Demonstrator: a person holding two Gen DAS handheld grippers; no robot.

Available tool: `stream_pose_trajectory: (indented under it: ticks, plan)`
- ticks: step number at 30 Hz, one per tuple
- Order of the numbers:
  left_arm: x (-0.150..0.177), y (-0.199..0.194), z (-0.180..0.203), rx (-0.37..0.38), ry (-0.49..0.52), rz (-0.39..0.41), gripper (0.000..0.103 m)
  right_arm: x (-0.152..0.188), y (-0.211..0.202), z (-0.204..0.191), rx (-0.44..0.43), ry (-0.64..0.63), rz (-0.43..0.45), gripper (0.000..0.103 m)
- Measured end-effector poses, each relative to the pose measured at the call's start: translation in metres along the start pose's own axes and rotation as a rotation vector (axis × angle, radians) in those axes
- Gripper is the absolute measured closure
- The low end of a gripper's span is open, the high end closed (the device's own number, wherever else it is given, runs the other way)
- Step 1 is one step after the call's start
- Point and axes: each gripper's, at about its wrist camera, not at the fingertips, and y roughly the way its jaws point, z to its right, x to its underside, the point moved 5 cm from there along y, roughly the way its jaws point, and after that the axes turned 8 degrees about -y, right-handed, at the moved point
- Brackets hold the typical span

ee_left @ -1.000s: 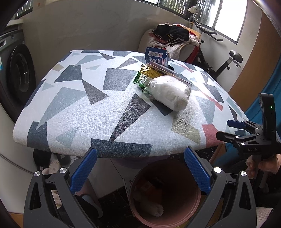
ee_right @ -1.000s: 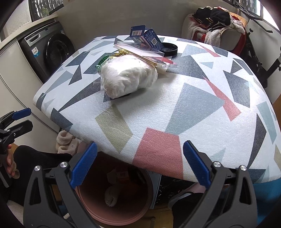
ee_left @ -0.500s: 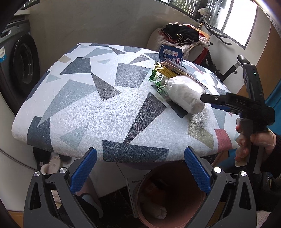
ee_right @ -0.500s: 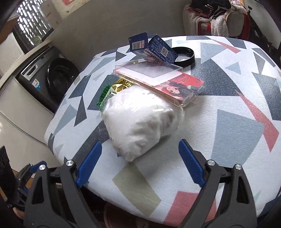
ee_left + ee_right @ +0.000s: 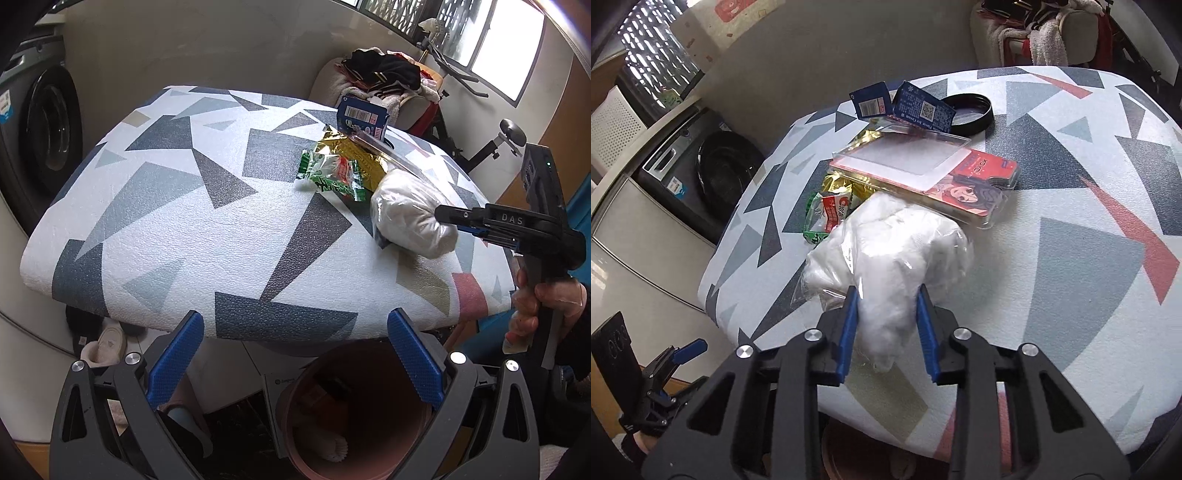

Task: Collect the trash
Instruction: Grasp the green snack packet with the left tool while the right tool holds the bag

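Note:
A clear plastic bag of white stuffing (image 5: 890, 254) lies on the patterned table (image 5: 1071, 236); it also shows in the left wrist view (image 5: 410, 218). My right gripper (image 5: 886, 295) is shut on the near end of this bag, its blue pads pressing both sides. A green snack wrapper (image 5: 332, 177), a gold wrapper (image 5: 351, 155), a clear red-printed package (image 5: 923, 177), a blue carton (image 5: 916, 107) and a black lid (image 5: 971, 110) lie behind it. My left gripper (image 5: 295, 347) is open and empty, low before the table's edge, above a pink bin (image 5: 354, 410).
A washing machine (image 5: 40, 122) stands at the left. A chair piled with clothes (image 5: 384, 77) and an exercise bike (image 5: 498, 144) stand behind the table. Slippers (image 5: 103, 339) lie on the floor under the table.
My right gripper has moved forward over the table and closed on the white stuffing bag. My left gripper has stayed open near the bin, turning slightly left.

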Motion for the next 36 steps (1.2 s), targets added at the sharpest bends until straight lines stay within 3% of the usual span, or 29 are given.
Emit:
stream_pose_trajectory:
  ticks: [9, 14, 18, 22, 25, 36]
  plan:
    - [-0.001, 0.004, 0.009, 0.013, 0.020, -0.008, 0.006, 0.032, -0.054, 0.029, 0.109, -0.037, 0.013, 0.072]
    - [-0.011, 0.010, 0.014, 0.036, 0.007, -0.008, 0.006, 0.028, -0.080, 0.051, 0.158, 0.009, 0.089, 0.072]
    - [-0.027, 0.015, 0.017, 0.101, -0.033, 0.015, 0.006, 0.020, -0.088, 0.056, 0.169, 0.004, 0.120, 0.072]
    - [-0.048, 0.030, 0.019, 0.153, -0.093, 0.004, 0.017, 0.011, -0.090, 0.051, 0.185, -0.031, 0.143, 0.072]
    - [-0.066, 0.048, 0.023, 0.177, -0.114, -0.026, 0.032, 0.006, -0.092, 0.050, 0.178, -0.034, 0.161, 0.072]
    - [-0.108, 0.117, 0.027, 0.206, -0.245, -0.102, 0.046, 0.000, -0.091, 0.059, 0.178, -0.032, 0.173, 0.072]
